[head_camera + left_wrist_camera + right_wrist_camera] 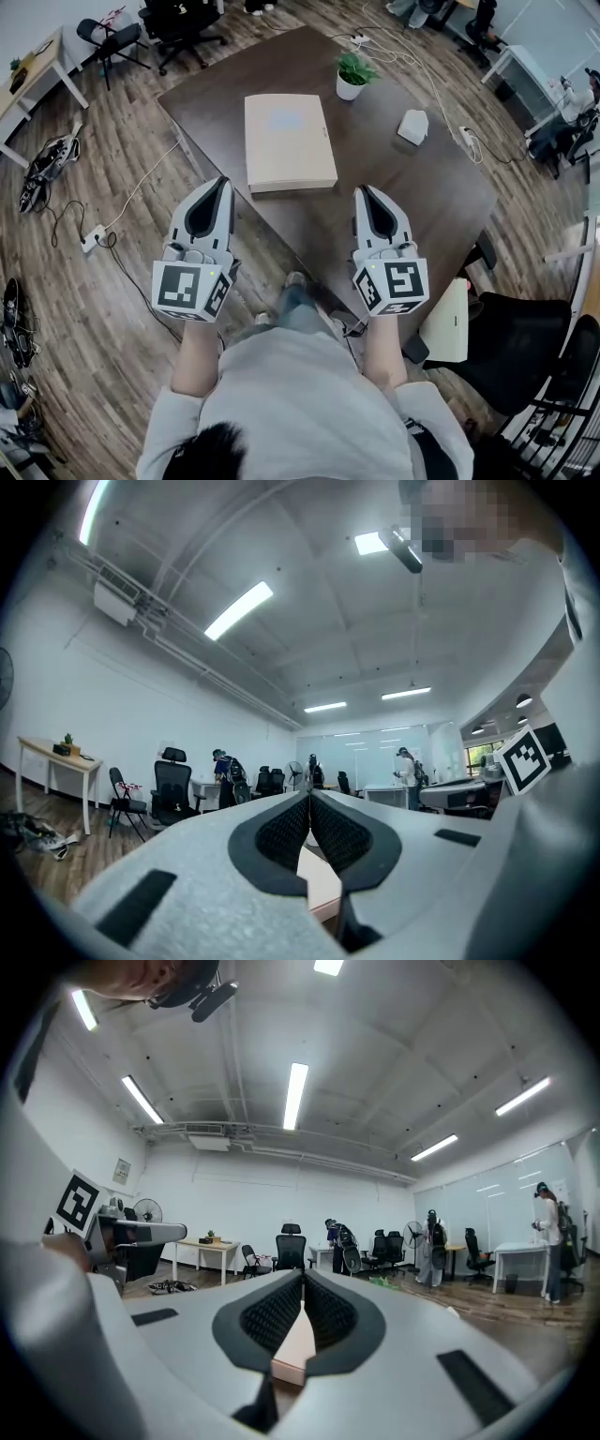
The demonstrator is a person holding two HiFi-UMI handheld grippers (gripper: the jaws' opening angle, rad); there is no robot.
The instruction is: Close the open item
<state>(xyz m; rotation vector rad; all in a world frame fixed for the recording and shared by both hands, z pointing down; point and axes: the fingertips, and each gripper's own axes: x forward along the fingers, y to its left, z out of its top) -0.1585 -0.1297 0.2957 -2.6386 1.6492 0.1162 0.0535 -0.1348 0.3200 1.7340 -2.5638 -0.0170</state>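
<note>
A flat beige box (289, 141) lies with its lid down in the middle of the dark brown table (422, 202). My left gripper (221, 184) hovers near the table's front left edge, short of the box, its jaws pressed together with nothing between them. My right gripper (367, 191) hangs over the table's front part, to the right of the box's near corner, also shut and empty. In the left gripper view the left gripper (309, 795) points level and a strip of the box (321, 885) shows below its tips. The right gripper view shows the right gripper (303, 1275) and the box (294, 1352) the same way.
A small potted plant (353, 75) and a white device (412, 126) with a cable stand at the table's far right. Office chairs (183, 23) are behind the table, a black chair (525, 361) at my right. Cables and a power strip (93, 237) lie on the wood floor at left.
</note>
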